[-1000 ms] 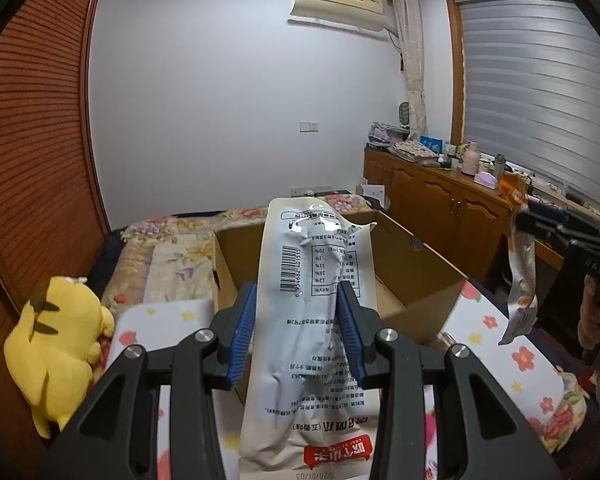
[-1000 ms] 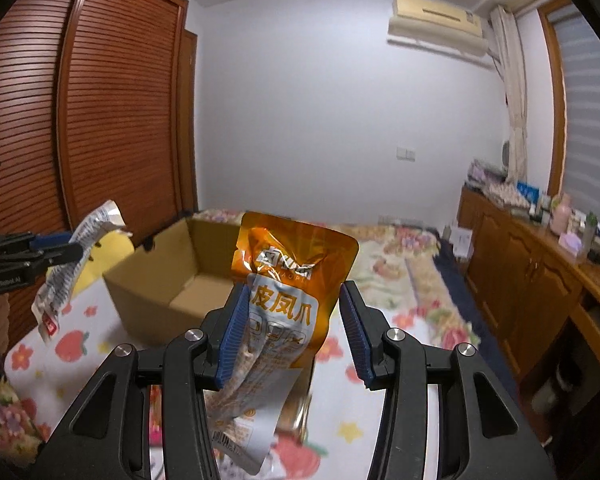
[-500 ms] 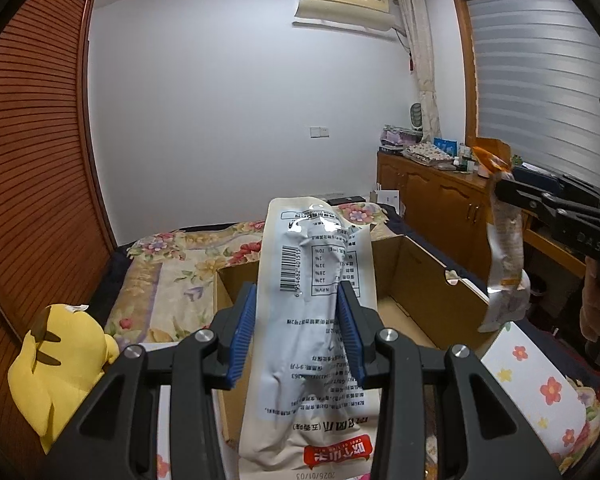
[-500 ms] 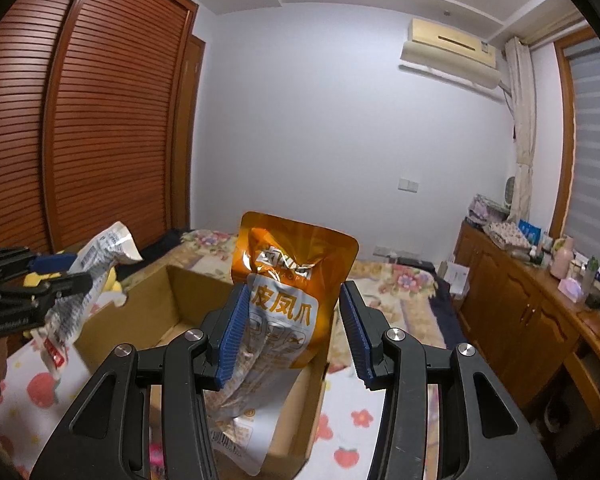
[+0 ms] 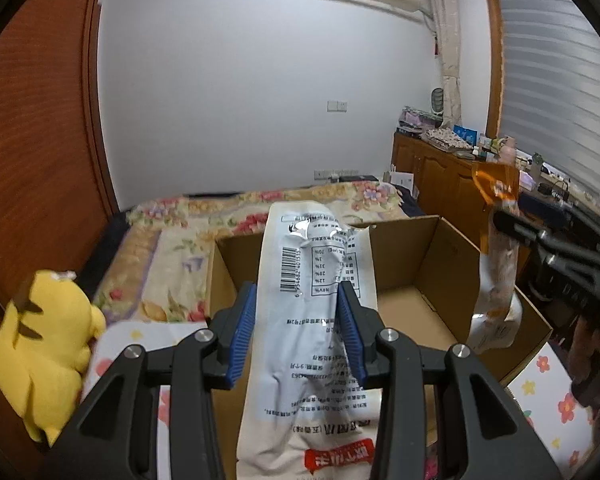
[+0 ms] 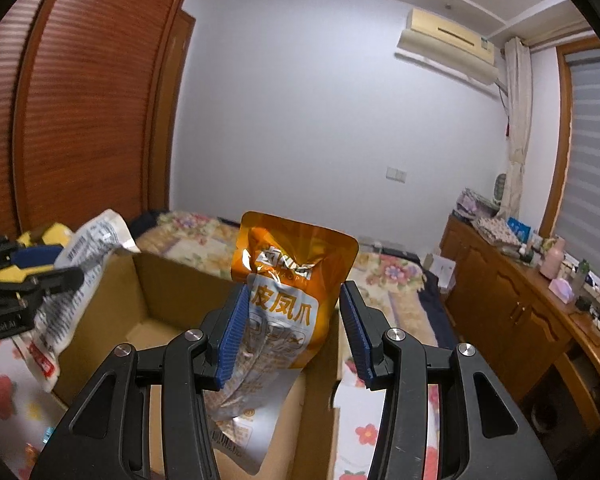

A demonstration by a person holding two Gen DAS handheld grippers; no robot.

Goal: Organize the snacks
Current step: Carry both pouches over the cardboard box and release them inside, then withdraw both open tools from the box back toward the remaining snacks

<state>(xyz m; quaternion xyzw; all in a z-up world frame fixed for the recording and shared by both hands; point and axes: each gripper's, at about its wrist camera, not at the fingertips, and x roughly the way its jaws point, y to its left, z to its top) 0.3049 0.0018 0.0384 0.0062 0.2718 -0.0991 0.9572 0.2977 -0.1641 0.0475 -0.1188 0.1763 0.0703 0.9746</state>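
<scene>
My left gripper (image 5: 296, 332) is shut on a white snack packet (image 5: 312, 320) with a barcode and a red label, held over the near left side of an open cardboard box (image 5: 440, 256). My right gripper (image 6: 294, 330) is shut on an orange snack packet (image 6: 288, 280), held over the same box (image 6: 172, 292). In the left wrist view the orange packet (image 5: 496, 264) hangs from the right gripper above the box's right wall. In the right wrist view the white packet (image 6: 76, 272) hangs from the left gripper at the box's left wall. The box's visible floor is bare.
The box stands on a flower-print cloth (image 5: 556, 392) on a bed with a floral quilt (image 5: 180, 240). A yellow plush toy (image 5: 48, 344) lies left of the box. A wooden cabinet (image 6: 512, 308) with small items runs along the right. A slatted wardrobe (image 6: 80, 120) is at left.
Both grippers have moved forward and in over the box, each keeping its packet. The box now fills more of both views, and the orange packet hangs lower over its right side.
</scene>
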